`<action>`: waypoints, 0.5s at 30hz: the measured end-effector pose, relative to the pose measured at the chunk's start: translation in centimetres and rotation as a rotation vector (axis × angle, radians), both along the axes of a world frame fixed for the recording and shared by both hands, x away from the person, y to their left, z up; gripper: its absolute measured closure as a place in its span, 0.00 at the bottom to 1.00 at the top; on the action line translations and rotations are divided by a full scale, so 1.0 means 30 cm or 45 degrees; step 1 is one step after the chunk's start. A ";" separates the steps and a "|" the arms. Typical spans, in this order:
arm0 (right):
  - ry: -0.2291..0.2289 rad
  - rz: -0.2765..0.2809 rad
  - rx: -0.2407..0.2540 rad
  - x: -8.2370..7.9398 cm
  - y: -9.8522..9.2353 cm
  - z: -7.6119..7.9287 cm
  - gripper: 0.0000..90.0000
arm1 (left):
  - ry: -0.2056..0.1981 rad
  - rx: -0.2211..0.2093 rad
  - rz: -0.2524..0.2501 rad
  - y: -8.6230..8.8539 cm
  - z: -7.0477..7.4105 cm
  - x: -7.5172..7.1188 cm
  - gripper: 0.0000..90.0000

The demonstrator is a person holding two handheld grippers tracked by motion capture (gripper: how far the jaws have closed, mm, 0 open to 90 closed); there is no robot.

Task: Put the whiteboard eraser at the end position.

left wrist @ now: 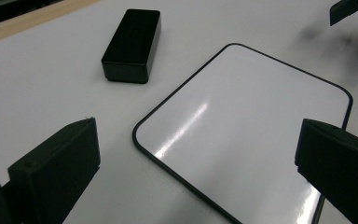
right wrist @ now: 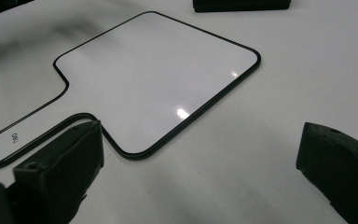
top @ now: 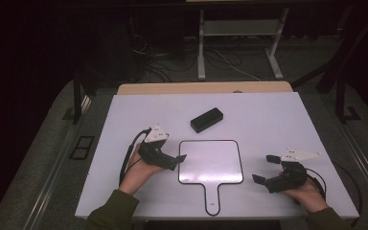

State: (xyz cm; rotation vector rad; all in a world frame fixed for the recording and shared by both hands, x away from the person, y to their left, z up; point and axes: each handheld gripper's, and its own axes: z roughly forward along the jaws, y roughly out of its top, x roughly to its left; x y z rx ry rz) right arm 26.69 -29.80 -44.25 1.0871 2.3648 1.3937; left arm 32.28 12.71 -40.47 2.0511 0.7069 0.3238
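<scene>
Olive-green sleeves (top: 111, 211) on both forearms. Black two-jaw left gripper (top: 175, 160), right gripper (top: 266, 168); grey three-cornered top plates, trailing black cables.

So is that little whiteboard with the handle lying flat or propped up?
Lying flat. The whiteboard rests face up on the table, its black rim meeting the surface all round, and neither claw touches it.

We see a white paddle board (top: 211, 160) lying between our left gripper (top: 175, 160) and right gripper (top: 264, 168), a black box (top: 206, 119) beyond it on the table (top: 268, 120).
</scene>
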 end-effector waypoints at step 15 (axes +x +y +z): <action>0.007 0.000 -0.004 0.002 -0.002 -0.003 0.00 | -0.008 -0.043 -0.012 0.076 -0.067 -0.116 0.00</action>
